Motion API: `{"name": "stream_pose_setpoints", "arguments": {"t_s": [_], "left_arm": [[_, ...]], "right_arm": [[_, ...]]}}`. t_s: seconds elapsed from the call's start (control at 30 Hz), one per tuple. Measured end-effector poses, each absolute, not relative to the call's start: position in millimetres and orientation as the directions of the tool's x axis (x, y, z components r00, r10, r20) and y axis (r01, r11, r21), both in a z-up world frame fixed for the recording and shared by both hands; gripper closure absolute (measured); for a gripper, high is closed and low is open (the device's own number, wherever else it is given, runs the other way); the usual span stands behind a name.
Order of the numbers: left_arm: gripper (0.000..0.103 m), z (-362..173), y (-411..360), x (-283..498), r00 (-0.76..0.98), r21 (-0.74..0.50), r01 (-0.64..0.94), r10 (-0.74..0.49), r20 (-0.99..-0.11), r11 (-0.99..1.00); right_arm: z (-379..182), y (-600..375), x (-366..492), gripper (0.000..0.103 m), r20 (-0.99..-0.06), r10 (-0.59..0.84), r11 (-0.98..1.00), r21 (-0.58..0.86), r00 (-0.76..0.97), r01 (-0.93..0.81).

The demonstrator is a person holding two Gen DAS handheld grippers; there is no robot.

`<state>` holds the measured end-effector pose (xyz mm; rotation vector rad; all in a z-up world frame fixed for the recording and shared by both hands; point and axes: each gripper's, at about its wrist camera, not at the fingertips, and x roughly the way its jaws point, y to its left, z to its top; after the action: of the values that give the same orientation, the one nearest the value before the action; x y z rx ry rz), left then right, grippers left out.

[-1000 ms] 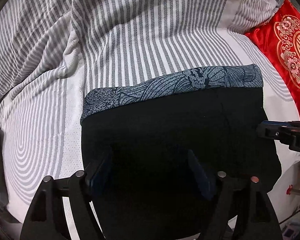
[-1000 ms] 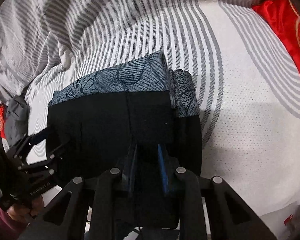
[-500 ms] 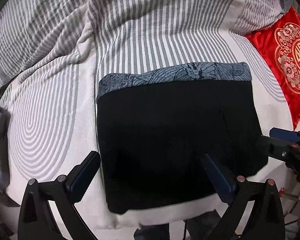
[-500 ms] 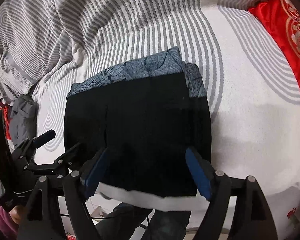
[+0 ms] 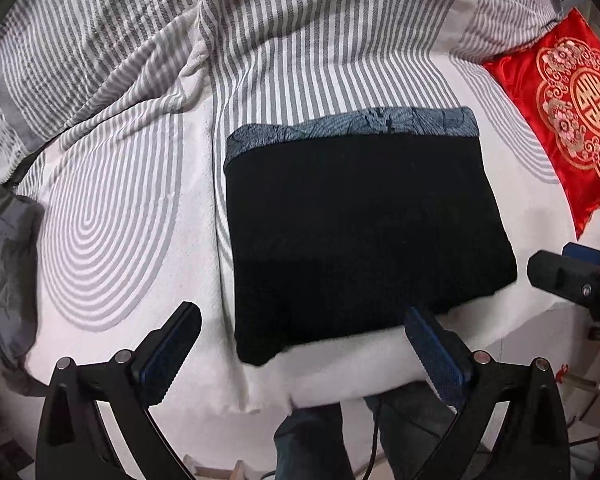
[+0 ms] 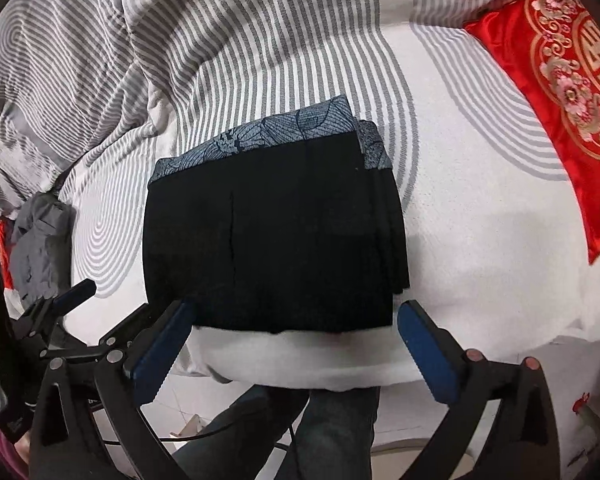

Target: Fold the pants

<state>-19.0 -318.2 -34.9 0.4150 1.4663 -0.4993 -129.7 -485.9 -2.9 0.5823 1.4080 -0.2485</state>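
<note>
We see our left gripper (image 5: 300,350) and right gripper (image 6: 296,342) built of matte black angular frames with round silver screws, blue ridged pads (image 6: 428,354) lining the jaws, and our dark blue jeans (image 6: 320,428) below.

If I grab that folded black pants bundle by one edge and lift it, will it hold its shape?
Probably not. The pants are soft cloth in stacked layers, visible along the right side, so they would likely sag and unfold. They look light for their bulk. Pushed across the textured white bedsheet, they would likely bunch rather than slide. Both tools are open, clear of them.
</note>
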Motion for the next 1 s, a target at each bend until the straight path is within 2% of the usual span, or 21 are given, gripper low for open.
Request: {"name": "stream_pose_setpoints", "arguments": {"t_s": [0.23,1.0], "left_arm": [[0.001,-19.9,-308.4,-33.5,0.015,-0.038,0.588,-0.059,-0.998,0.808],[0.001,4.9,-288.4,-28.7,0.043,-0.07,0.578,-0.115,-0.992,0.813]], "right_arm": [[10.5,-465.3,-139.2,0.0,-0.986,0.114,0.855,0.158,0.119,0.494],[37.3,-432.2,-140.4,0.0,-0.995,0.014,0.871,0.062,0.102,0.488]]}}
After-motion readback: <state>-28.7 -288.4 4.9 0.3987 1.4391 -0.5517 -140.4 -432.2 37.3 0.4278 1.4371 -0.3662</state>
